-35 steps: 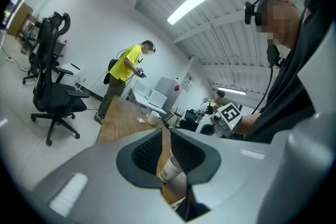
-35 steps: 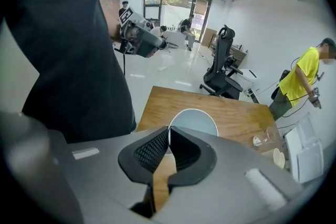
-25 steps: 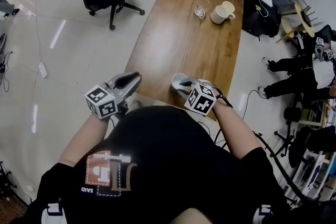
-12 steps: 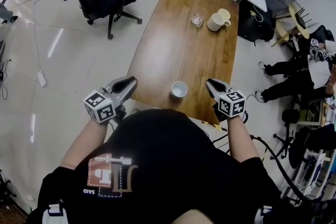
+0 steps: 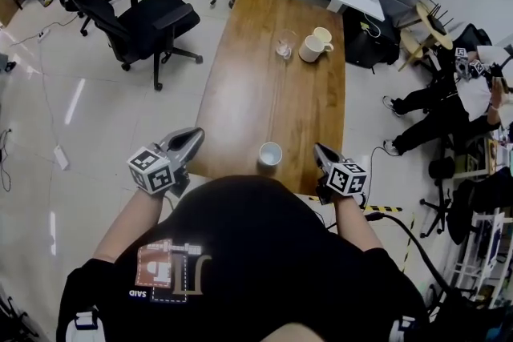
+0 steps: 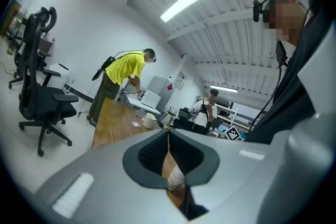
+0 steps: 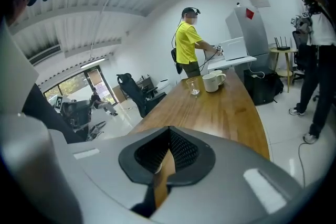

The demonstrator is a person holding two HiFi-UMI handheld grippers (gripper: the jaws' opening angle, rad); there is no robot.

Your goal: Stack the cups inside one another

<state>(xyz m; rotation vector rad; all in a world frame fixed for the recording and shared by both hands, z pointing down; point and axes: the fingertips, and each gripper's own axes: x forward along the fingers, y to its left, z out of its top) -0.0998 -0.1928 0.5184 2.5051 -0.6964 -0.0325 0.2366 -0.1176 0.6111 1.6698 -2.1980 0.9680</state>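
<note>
Nearest, lower left of the head view: grey left gripper (image 5: 195, 134), jaws together, nothing held. Lower right: grey right gripper (image 5: 319, 148), jaws just closed on nothing, pointing up-frame beside the counter's near right corner. Between the two, somewhat nearer the right one, at the near end of the long brown wooden counter (image 5: 264, 92): small white paper cup (image 5: 270, 154), upright, long axis vertical, mouth open upward, touched by neither gripper. Seen in the left gripper view as banded below the rim, possibly several cups nested already; too small to be sure. Any next reach probably shorter from the right, inward toward frame centre. Far end, upper centre: clear glass tumbler (image 5: 285, 45) just beside a white handled mug (image 5: 311, 50), well apart from the paper cup.
</note>
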